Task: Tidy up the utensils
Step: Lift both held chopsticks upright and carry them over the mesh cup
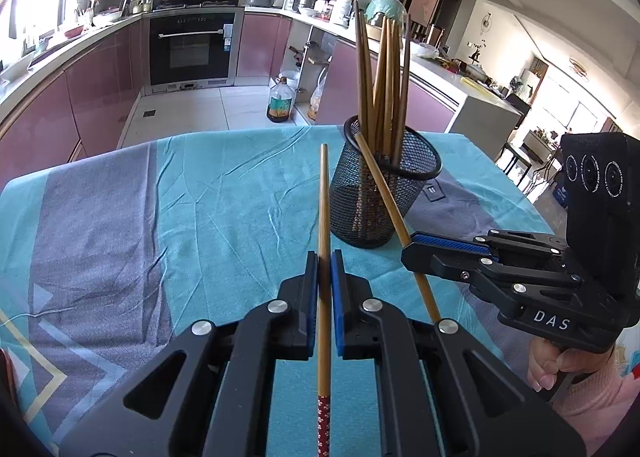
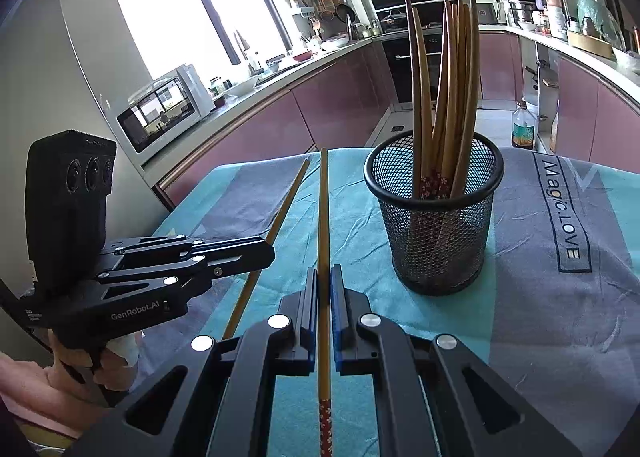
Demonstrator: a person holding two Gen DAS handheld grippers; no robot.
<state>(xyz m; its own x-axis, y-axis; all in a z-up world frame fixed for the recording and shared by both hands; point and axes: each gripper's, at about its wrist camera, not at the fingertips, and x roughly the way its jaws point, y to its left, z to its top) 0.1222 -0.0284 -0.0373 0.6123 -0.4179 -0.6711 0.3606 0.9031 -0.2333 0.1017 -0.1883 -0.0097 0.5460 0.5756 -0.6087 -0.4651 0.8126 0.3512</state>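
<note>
A black mesh cup stands upright on the teal and grey tablecloth, with several wooden chopsticks standing in it. My left gripper is shut on one wooden chopstick, which points forward to the left of the cup. My right gripper is shut on a second chopstick. In the left wrist view this chopstick crosses in front of the cup. Both held chopsticks have red patterned ends toward the cameras.
The table's far edge lies just behind the cup, with kitchen floor and pink cabinets beyond. An oil bottle stands on the floor. A microwave sits at the left. A hand in a pink sleeve holds the right gripper's handle.
</note>
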